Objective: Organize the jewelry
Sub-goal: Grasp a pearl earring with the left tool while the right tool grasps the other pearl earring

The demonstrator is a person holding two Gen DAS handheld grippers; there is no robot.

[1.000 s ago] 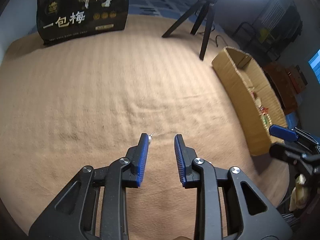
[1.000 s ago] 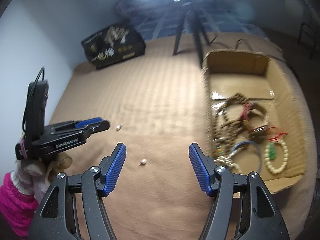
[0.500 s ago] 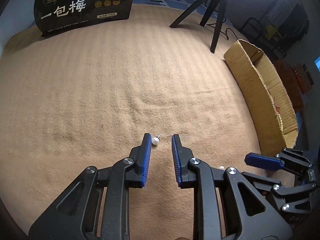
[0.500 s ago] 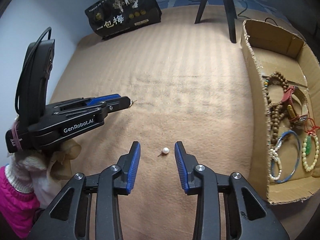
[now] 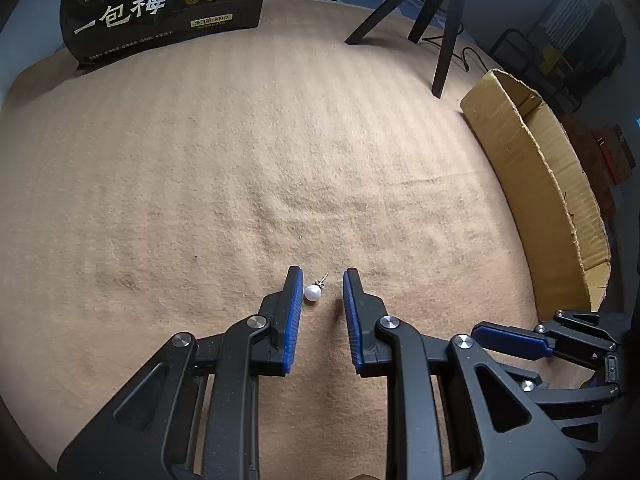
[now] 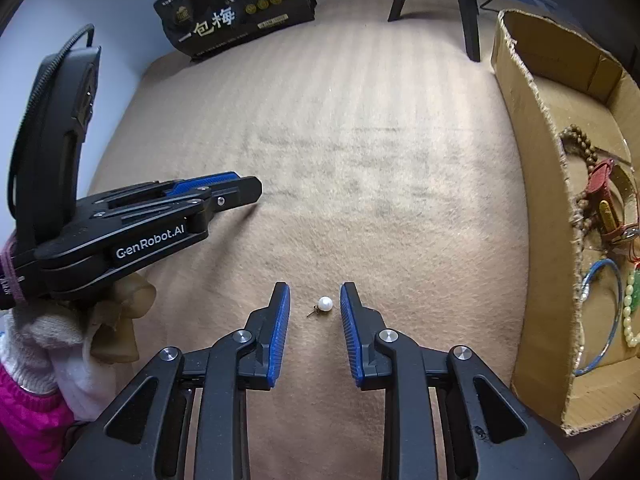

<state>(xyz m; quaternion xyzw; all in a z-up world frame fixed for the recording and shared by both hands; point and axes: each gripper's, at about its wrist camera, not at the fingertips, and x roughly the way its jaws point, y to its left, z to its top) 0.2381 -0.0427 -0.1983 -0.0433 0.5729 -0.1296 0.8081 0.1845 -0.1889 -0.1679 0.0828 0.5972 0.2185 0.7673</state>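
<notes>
Left wrist view: the left gripper point(image 5: 320, 286) has its fingers narrowly parted around a pearl stud earring point(image 5: 313, 293), which lies on the tan blanket point(image 5: 200, 200) touching or nearly touching the left pad, its post pointing away. Right wrist view: the right gripper point(image 6: 315, 296) brackets a second pearl earring point(image 6: 325, 304) the same way, fingers slightly parted, nothing held. Both pearls are round and tiny; an off-centre squeeze could squirt one sideways, or pads pressing down could bury it in the nap. The cardboard box point(image 6: 532, 208) of bracelets sits well to the right, so a weak pinch risks a drop on the way.
</notes>
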